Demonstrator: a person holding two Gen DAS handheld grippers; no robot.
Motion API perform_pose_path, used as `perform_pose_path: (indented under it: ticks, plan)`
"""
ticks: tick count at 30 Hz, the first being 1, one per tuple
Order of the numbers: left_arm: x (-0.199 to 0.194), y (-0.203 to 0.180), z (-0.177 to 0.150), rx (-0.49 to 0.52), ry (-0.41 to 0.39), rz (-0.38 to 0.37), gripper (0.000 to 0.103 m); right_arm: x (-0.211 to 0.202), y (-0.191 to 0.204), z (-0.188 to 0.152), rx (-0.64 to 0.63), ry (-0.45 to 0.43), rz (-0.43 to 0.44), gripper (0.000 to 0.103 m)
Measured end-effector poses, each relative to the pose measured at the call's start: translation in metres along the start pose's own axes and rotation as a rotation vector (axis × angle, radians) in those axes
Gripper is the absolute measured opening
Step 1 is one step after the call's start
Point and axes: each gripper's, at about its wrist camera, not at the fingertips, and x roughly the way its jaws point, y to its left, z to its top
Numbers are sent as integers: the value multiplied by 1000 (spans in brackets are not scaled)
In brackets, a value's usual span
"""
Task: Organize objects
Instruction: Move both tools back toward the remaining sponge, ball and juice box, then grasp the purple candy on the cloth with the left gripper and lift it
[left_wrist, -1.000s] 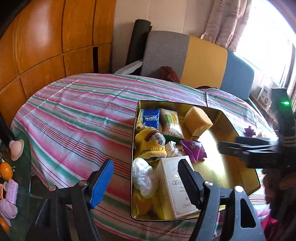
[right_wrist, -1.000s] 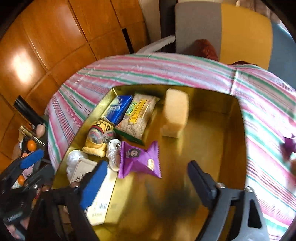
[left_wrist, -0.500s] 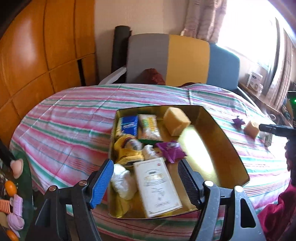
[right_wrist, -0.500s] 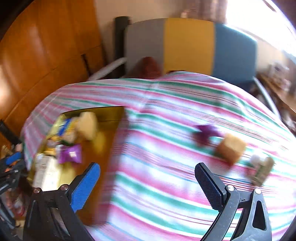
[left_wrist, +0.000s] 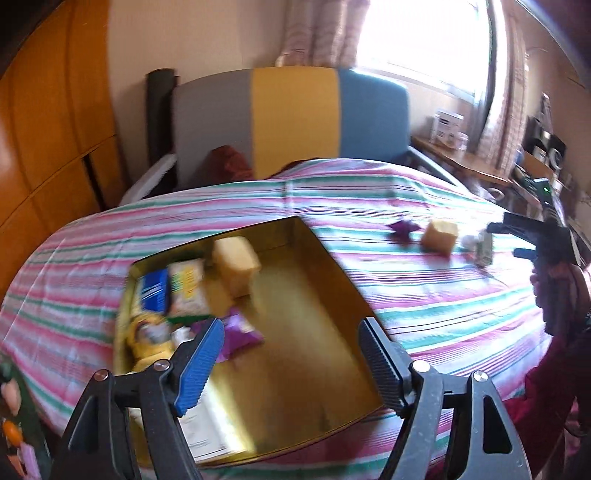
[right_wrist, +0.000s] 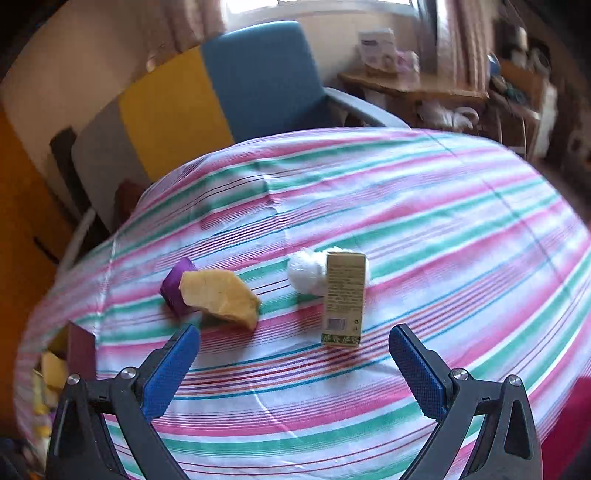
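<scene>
The right gripper (right_wrist: 291, 363) – spread, empty – faces the small carton (right_wrist: 343, 299), nearest, just ahead between its fingers, long axis pointing away; the left gripper (left_wrist: 290, 363) gapes over the tray (left_wrist: 317, 258).

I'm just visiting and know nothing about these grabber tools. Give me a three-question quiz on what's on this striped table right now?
1. True or false: the right gripper is holding something.
2. Which item outside the gold tray stands upright on the striped cloth? A) yellow sponge B) small green box C) purple packet
3. What touches the box on its left side?

Key: 1. False; its jaws are wide apart and empty, as are those of the left gripper. 2. B. 3. The white ball.
</scene>
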Motion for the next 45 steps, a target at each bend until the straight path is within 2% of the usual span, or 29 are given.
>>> perform_pose_path:
  ticks: [4, 10, 23, 28, 30, 36, 41, 45]
  plan:
    - [8, -27, 10, 42, 9, -59, 78, -2, -7, 1, 51, 0, 21, 103]
    - [30, -52, 20, 9, 74, -210, 78, -7, -1, -1, 43, -7, 30, 103]
    - [100, -92, 64, -67, 237, -348, 76, -14, -19, 3, 137, -25, 57, 103]
    - [134, -107, 82, -77, 294, -349, 76, -22, -41, 5, 250, -56, 93, 103]
    - [151, -112, 87, -60, 318, -313, 76, -24, -53, 5, 317, -62, 121, 103]
    - [189, -121, 103, 24, 315, -219, 75, -32, -82, 4, 469, -105, 159, 103]
    - [214, -139, 121, 119, 278, -185, 74, -29, -78, 7, 468, -82, 201, 103]
    - [230, -156, 132, 199, 251, -188, 74, -26, -69, 8, 435, -56, 229, 103]
